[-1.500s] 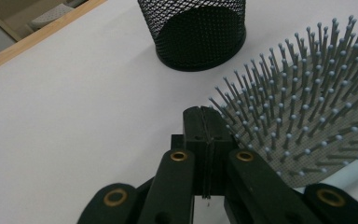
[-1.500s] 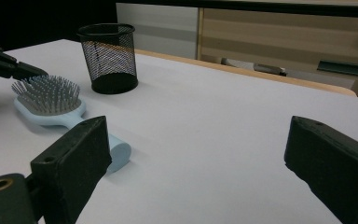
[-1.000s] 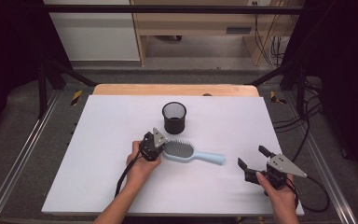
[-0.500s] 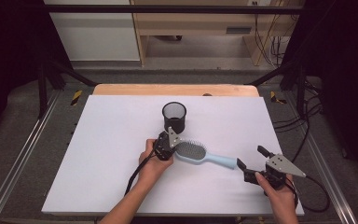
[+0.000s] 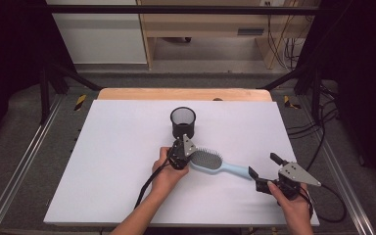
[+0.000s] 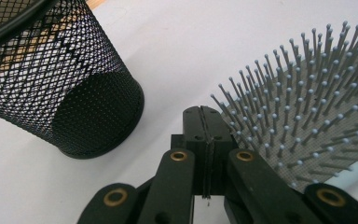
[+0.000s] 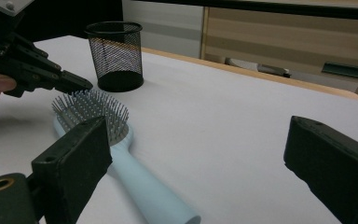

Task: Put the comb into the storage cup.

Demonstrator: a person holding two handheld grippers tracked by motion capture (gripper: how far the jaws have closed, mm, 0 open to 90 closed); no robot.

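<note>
A light blue hairbrush (image 5: pixel 210 161) lies bristles up on the white table, its handle (image 5: pixel 239 170) pointing right. My left gripper (image 5: pixel 182 152) is shut with nothing between its jaws. Its tip rests against the left edge of the brush head (image 6: pixel 303 116), just in front of a black mesh cup (image 5: pixel 182 122). The shut jaws (image 6: pixel 203 119) meet in a thin seam, with the cup (image 6: pixel 51 79) standing upright to their left. My right gripper (image 5: pixel 263 165) stands open at the handle's end. Between its wide jaws (image 7: pixel 200 140) the brush (image 7: pixel 121 154) lies toward the left one.
The white table top (image 5: pixel 103 147) has bare room on its left half and behind the cup. A wooden strip (image 5: pixel 176 94) runs along the far edge. Metal rails (image 5: pixel 24 161) flank the table. Black cables (image 5: pixel 149 183) trail from both grippers.
My left gripper has moved right and slightly away from me, and the hairbrush has slid right with it, toward the right gripper. The right gripper has hardly moved.
</note>
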